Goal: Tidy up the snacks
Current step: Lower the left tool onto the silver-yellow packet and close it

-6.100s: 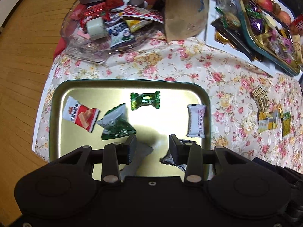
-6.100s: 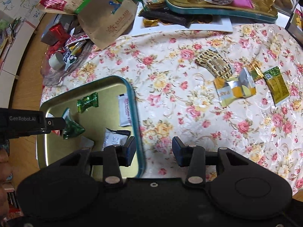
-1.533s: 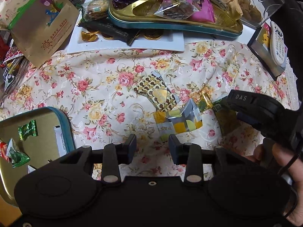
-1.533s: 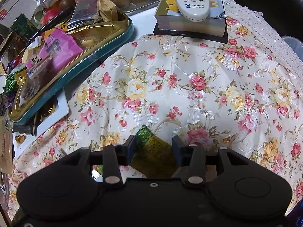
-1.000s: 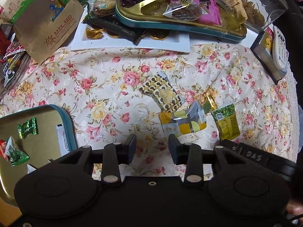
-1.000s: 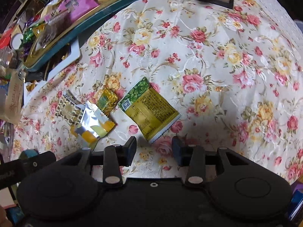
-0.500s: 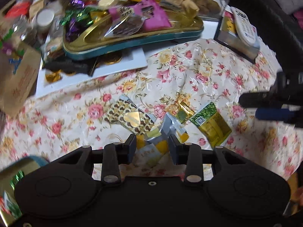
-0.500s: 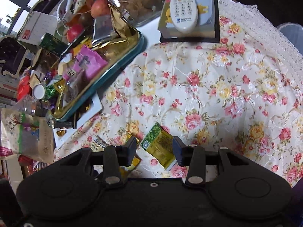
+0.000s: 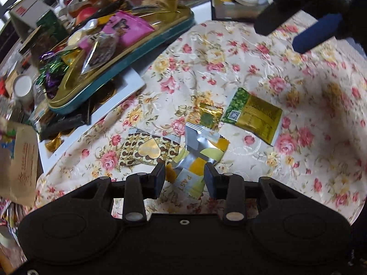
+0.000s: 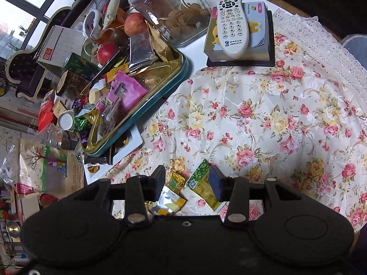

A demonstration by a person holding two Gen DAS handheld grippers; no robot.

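Observation:
Four wrapped snacks lie close together on the floral tablecloth [image 9: 309, 105]. They are a brown-and-gold heart packet [image 9: 149, 151], a silver-and-yellow packet [image 9: 197, 158], a small gold candy [image 9: 209, 114] and a green-and-gold sachet [image 9: 252, 114]. My left gripper [image 9: 184, 178] points steeply down, open, its fingertips straddling the near end of the silver-and-yellow packet without pressing it. My right gripper [image 10: 187, 178] hangs open and empty above the gold candy [image 10: 176, 182] and the green-and-gold sachet [image 10: 201, 183]. In the left wrist view the right gripper [image 9: 296, 25] shows at the top right.
A gold tray with a teal rim [image 9: 128, 52], heaped with snacks, rests on a white board [image 9: 123, 87] at the left. Behind it stand a glass jar [image 10: 174, 11], apples [image 10: 135, 24] and a remote [image 10: 234, 23] on a box. A paper bag [image 9: 20, 160] lies far left.
My left gripper has rolled, swung round and come down over the silver-and-yellow packet. My right gripper has lifted away from the green-and-gold sachet, which stays on the cloth.

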